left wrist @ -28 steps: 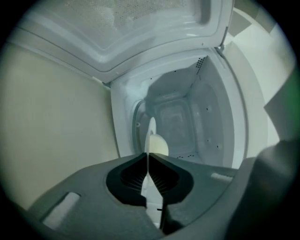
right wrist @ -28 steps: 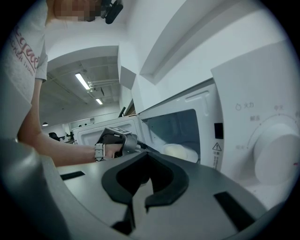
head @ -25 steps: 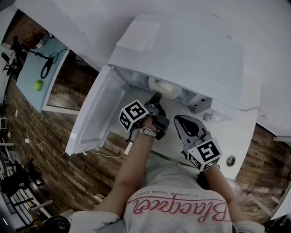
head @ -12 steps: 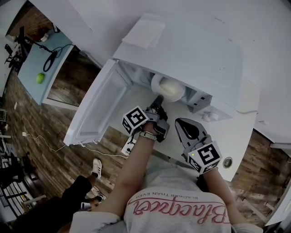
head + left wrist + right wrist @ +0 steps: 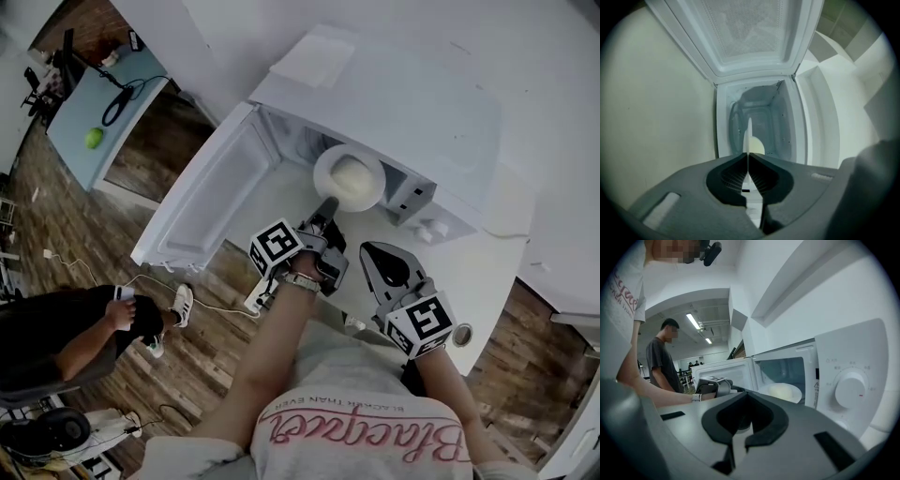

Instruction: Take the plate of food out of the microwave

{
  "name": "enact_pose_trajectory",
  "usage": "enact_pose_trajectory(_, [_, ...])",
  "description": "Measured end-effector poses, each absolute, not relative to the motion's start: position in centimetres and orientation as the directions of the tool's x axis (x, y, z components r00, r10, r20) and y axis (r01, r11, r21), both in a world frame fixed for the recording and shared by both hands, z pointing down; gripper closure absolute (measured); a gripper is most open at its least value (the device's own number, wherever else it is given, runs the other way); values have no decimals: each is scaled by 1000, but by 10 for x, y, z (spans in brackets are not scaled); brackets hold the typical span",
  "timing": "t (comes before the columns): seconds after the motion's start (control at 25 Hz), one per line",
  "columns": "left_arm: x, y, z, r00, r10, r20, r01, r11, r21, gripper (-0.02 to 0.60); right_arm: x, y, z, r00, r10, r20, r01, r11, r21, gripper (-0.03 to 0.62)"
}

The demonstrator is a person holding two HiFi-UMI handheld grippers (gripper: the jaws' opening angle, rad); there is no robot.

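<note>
Wore grey T-shirt, pink script lettering; pale wristband, possibly a watch. Left gripper and right gripper were dark grey, each with a black-and-white marker cube.

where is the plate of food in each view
head view: plate of food upper centre, in the microwave's mouth; left gripper is on its near rim.
left gripper view: centre, edge-on, clamped between the jaws.
right gripper view: right of centre, inside the cavity, left of the dial.
shared landmark: the open microwave door.
</note>
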State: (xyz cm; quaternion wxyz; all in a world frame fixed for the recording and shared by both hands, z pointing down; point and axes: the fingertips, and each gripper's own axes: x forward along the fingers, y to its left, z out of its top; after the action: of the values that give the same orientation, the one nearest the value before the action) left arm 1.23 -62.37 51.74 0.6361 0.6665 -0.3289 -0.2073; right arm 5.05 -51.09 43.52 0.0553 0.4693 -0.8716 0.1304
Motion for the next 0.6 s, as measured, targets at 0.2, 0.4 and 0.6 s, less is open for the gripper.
enact_pose_trajectory(0.2, [5, -600, 509, 682, -721, 125, -162, 18, 987, 565, 47, -493, 430, -570, -795, 207, -822, 546, -163, 588])
enact_pose_trajectory(0.4, [-3, -573, 503, 665, -739, 106, -144, 12, 990, 565, 44, -472, 425, -581, -791, 191, -814, 564, -140, 588])
enact_pose_trajectory(0.6, [-8, -550, 498, 649, -756, 86, -123, 7, 992, 565, 42, -455, 420, -591, -787, 178, -807, 578, -121, 589])
